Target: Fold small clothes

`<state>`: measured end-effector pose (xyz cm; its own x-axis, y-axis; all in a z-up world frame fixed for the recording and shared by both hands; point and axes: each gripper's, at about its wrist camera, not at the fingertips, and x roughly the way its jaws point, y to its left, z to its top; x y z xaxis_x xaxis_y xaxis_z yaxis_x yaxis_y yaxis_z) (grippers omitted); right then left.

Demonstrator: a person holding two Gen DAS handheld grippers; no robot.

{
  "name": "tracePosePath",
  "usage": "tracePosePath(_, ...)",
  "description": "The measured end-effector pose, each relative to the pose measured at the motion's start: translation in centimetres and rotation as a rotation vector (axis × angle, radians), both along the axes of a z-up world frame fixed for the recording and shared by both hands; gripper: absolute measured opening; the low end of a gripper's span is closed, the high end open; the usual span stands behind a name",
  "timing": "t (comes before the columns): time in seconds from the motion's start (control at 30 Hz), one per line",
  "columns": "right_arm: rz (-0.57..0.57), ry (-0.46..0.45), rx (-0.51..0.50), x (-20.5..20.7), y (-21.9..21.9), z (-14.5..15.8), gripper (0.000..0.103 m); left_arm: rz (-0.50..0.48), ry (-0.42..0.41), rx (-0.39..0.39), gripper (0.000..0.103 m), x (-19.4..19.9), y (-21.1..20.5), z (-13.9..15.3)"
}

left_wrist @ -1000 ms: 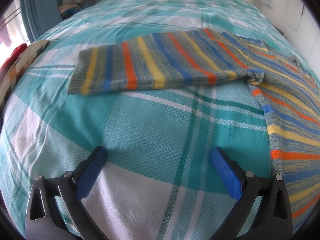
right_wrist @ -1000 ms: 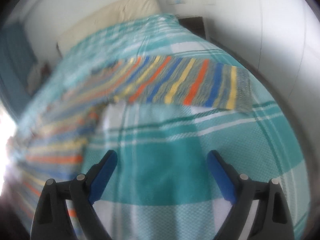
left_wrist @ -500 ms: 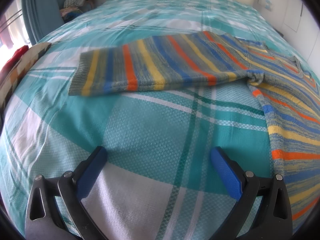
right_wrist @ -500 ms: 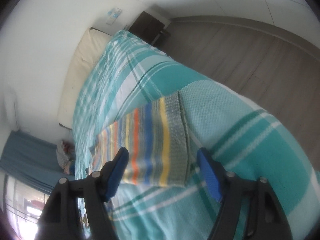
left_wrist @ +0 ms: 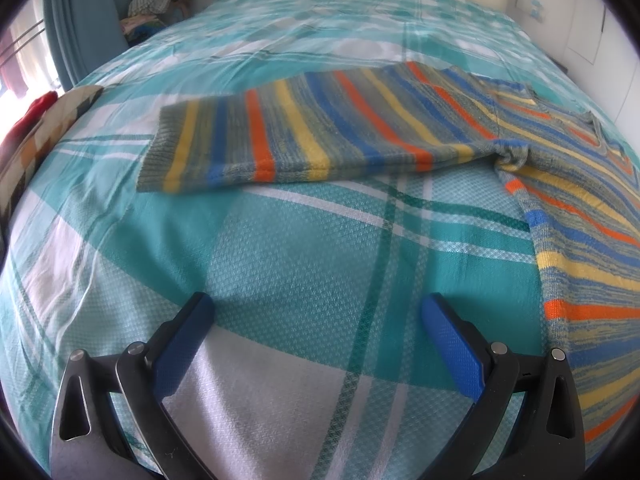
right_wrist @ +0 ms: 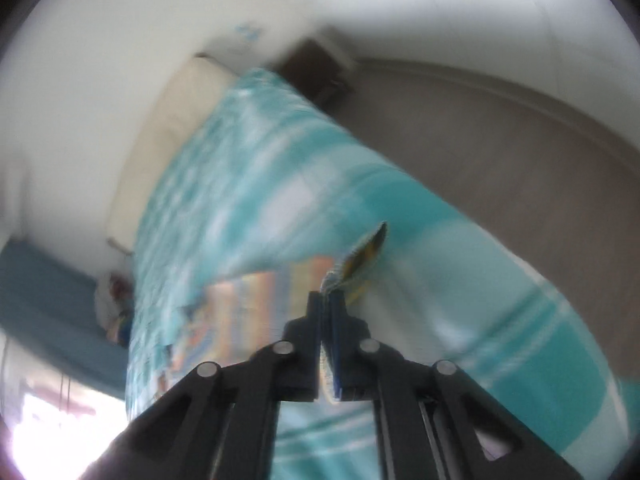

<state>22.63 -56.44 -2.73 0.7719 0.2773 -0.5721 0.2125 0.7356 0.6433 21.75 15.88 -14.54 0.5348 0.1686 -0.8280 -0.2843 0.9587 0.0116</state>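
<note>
A small striped knit sweater (left_wrist: 320, 136) in grey, blue, yellow and orange lies flat on the teal plaid bed (left_wrist: 300, 248), one sleeve stretched to the left, its body at the right edge. My left gripper (left_wrist: 316, 312) is open and empty over bare bedspread, short of the sleeve. In the blurred right wrist view my right gripper (right_wrist: 326, 296) is shut on the cuff of the other sleeve (right_wrist: 364, 256) and holds it lifted off the bed, the rest of the sweater (right_wrist: 244, 304) trailing to the left.
A patterned cushion and red cloth (left_wrist: 36, 136) lie at the bed's left edge. A pile of clothes (left_wrist: 160, 0) sits by the blue curtain (left_wrist: 80, 20). A cream pillow (right_wrist: 160, 128) is at the headboard. Grey floor (right_wrist: 500, 152) lies beyond the bed's right side.
My right gripper has closed on the sleeve cuff it was straddling and raised it. My left gripper has stayed open and nearly still.
</note>
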Motion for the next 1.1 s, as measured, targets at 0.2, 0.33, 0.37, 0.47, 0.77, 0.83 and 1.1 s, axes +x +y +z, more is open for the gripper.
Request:
tracePosePath(0.2, 0.335, -0.1, -0.137, 6.2, 15.3, 8.4, 0.004, -0.002, 0.0, -0.004, 0.103, 0.2, 0.1, 0.0)
tracePosePath(0.33, 0.486, -0.091, -0.13, 9.0, 23.9, 7.8, 0.019, -0.002, -0.006, -0.008, 0.103, 0.1, 0.1, -0.1)
tracePosePath(0.37, 0.507, -0.077, -0.104, 9.4, 25.1, 7.3, 0.047, -0.002, -0.007, -0.008, 0.103, 0.1, 0.1, -0.1)
tracePosePath(0.47, 0.497, -0.103, -0.073, 8.5, 25.8, 6.7, 0.066, -0.001, -0.007, -0.008, 0.103, 0.1, 0.1, -0.1)
tracePosePath(0.77, 0.401, 0.025, -0.235, 7.6, 20.3, 3.3, 0.066, 0.0, -0.005, 0.003, 0.103, 0.1, -0.1, -0.1)
tracePosePath(0.83, 0.425, 0.091, -0.265, 8.1, 20.4, 2.3, 0.066, 0.001, -0.004, 0.009, 0.103, 0.3, -0.1, -0.1)
tracePosePath(1.1, 0.58, 0.278, -0.488, 12.9, 33.5, -2.3, 0.034, 0.002, -0.01, 0.009, 0.103, 0.3, 0.0, -0.2)
